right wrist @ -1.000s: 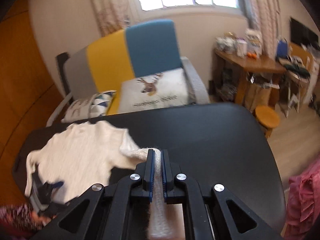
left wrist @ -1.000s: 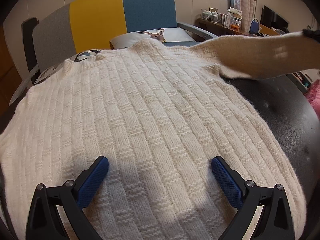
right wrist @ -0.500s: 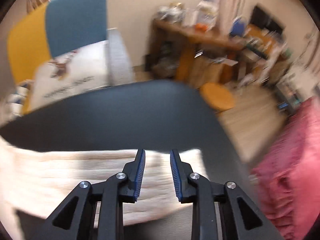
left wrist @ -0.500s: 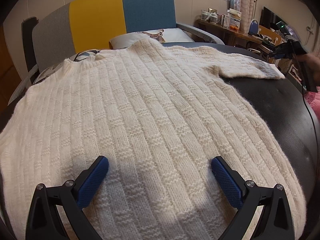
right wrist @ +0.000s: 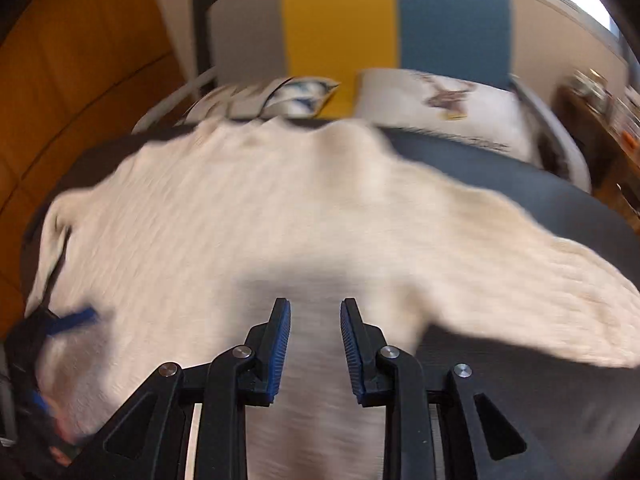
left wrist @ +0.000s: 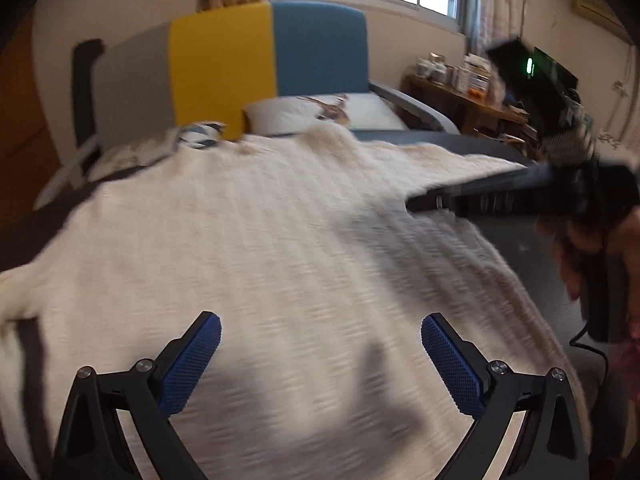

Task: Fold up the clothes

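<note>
A cream knitted sweater (left wrist: 280, 240) lies spread flat on a dark table (left wrist: 520, 248). Its right sleeve (right wrist: 560, 280) lies stretched out to the right. My left gripper (left wrist: 320, 344) is open and empty, hovering over the sweater's lower hem. My right gripper (right wrist: 314, 320) is open and empty, just above the sweater's right side near the armpit. It shows in the left wrist view (left wrist: 500, 200) as a dark bar coming in from the right. The left gripper shows in the right wrist view (right wrist: 72, 316) at the far left. Both views are motion-blurred.
A grey, yellow and blue armchair (left wrist: 240, 68) with cushions (left wrist: 320, 112) stands behind the table. A cluttered wooden desk (left wrist: 460, 92) is at the back right. A pink cloth (left wrist: 628, 360) is at the right edge. Orange wooden wall (right wrist: 80, 60) on the left.
My right gripper let go of the sleeve, which now lies on the table, and swung back left over the sweater's body. My left gripper lifted and tilted up slightly.
</note>
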The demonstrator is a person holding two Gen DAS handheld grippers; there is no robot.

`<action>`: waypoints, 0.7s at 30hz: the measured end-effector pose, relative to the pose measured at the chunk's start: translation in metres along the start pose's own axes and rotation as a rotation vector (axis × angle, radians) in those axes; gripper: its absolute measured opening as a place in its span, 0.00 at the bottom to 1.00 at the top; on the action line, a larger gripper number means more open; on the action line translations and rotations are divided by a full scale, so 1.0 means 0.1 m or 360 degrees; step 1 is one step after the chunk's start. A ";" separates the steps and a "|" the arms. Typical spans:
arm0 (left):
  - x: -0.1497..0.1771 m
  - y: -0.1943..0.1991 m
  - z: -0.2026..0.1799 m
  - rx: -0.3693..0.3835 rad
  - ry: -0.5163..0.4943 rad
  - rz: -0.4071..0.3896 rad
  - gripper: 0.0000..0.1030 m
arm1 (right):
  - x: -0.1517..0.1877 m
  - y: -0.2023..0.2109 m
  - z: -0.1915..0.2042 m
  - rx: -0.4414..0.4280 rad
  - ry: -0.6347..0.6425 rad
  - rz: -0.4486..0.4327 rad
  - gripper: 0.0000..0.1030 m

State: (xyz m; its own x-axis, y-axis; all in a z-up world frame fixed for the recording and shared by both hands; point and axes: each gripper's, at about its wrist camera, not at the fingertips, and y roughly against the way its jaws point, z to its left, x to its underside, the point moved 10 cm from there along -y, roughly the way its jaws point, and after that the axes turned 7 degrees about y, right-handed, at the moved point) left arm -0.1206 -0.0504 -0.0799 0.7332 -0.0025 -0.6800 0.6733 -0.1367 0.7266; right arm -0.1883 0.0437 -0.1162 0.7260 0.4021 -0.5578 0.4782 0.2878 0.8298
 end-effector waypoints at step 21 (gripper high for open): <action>0.96 1.30 3.66 -0.0659 0.0761 -0.0003 0.99 | 0.12 -0.28 0.11 0.0397 0.0071 -0.0040 0.32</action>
State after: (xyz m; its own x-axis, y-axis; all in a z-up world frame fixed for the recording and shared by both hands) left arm 0.0027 -0.4305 -0.0874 0.6289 0.4533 -0.6316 0.5853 0.2587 0.7684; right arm -0.1880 0.0307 -0.1462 0.6925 0.4373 -0.5738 0.6069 0.0769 0.7910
